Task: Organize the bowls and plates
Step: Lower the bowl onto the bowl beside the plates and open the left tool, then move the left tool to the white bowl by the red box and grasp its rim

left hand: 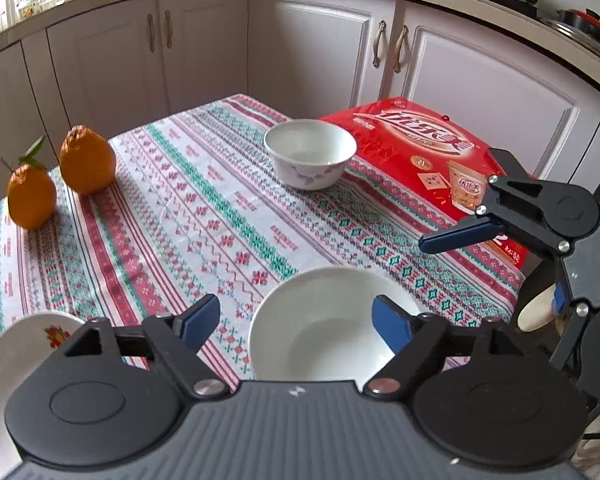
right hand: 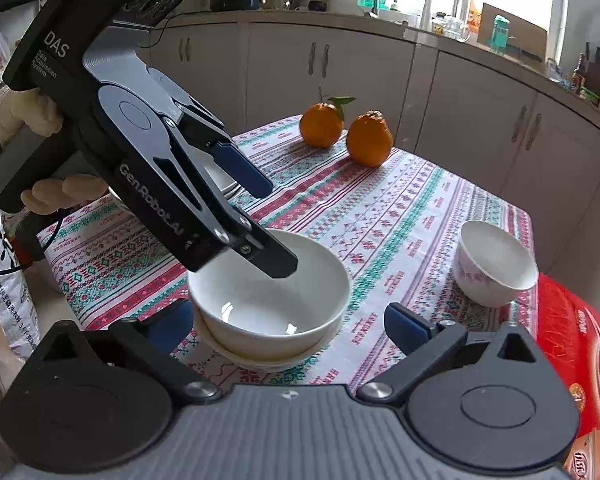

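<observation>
While the plain white ceramic bowl (right hand: 269,300) sits nested on a shallower white dish (right hand: 260,354) near the front edge of the patterned tablecloth (right hand: 420,208), it looks stiff, glossy, slippery and breakable; the rim seems the place to pinch. The left gripper (left hand: 296,322) hangs released, one finger (right hand: 272,256) over the bowl's hollow. The right gripper (right hand: 288,324) gapes wide astride it, holding nothing.

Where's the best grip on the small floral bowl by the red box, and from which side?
Pinch the rim of the floral bowl with one finger inside and one outside the wall. It stands upright and looks empty, so the thin rim is open. Come from above on the side facing the table's middle, since the red box crowds its far side. The right gripper, jaws open, seems nearer.
</observation>
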